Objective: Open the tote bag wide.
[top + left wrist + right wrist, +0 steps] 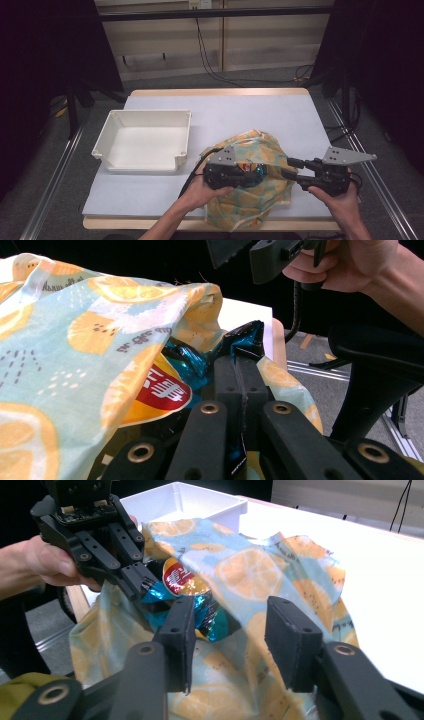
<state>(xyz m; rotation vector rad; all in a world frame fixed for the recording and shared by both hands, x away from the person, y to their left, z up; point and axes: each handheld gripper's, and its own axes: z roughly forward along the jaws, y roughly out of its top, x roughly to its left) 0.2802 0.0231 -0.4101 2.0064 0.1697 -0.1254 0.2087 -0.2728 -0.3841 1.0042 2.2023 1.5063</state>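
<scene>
Snack bag [192, 605], teal foil with a red-and-yellow label, sits in the mouth of a lemon-print cloth bag [260, 150] at 5 o'clock on the white table [240, 110]. Left gripper [252, 176] has its jaws pressed together, pinching the snack bag's crinkled teal edge; left gripper view shows foil caught between the black jaws. Right gripper [289, 169], at 3 o'clock of the cloth bag, has jaws spread wide, holding nothing, tips just beside the fabric. White tray [145, 141] sits at 9 o'clock of the cloth bag, apart from it.
</scene>
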